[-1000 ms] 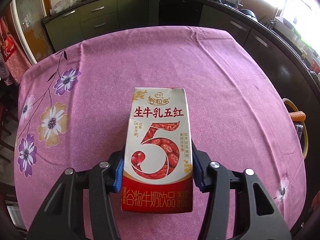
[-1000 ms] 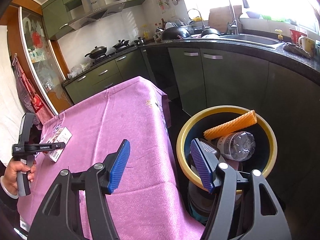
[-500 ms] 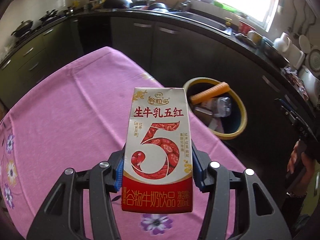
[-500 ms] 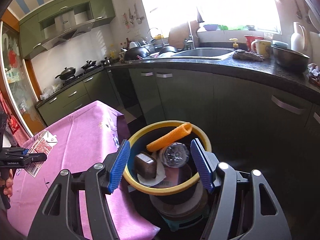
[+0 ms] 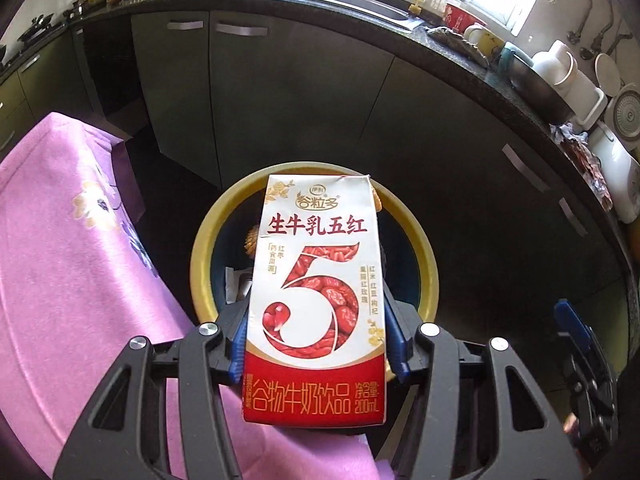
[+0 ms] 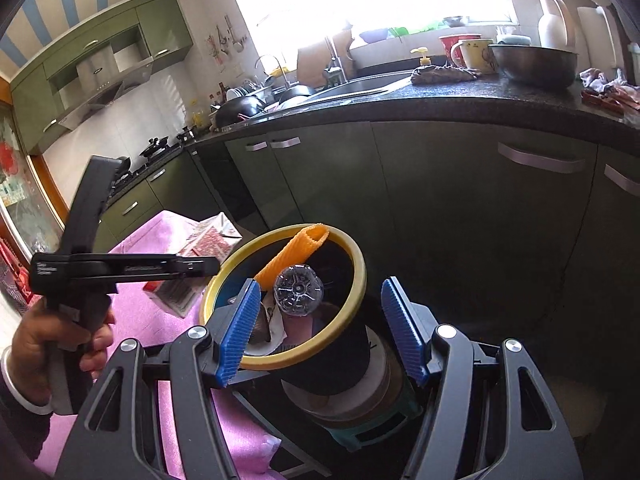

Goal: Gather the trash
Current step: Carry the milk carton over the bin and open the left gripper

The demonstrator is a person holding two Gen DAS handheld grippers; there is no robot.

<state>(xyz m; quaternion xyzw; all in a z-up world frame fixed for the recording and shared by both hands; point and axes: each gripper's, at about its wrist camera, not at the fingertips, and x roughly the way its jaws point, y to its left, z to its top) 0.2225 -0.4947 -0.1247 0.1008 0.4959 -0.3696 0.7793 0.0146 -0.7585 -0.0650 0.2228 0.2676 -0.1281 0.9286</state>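
My left gripper (image 5: 316, 340) is shut on a red and white milk drink carton (image 5: 316, 296), held upright over the yellow-rimmed trash bin (image 5: 428, 264). In the right wrist view the carton (image 6: 208, 248) sits in the left gripper (image 6: 200, 266) beside the bin's (image 6: 356, 280) left rim. The bin holds an orange corrugated tube (image 6: 296, 254), a clear plastic bottle (image 6: 298, 290) and paper scraps. My right gripper (image 6: 320, 332) is open and empty, just in front of the bin.
The pink flowered tablecloth (image 5: 68, 264) covers the table left of the bin. Dark green kitchen cabinets (image 6: 440, 184) and a black counter (image 6: 480, 96) with bowls and mugs curve behind the bin. The right gripper's blue pad (image 5: 572, 324) shows at the left view's right edge.
My left gripper has swung right with the carton, from over the table to above the bin. My right gripper has drawn back slightly and the bin now sits between its fingers.
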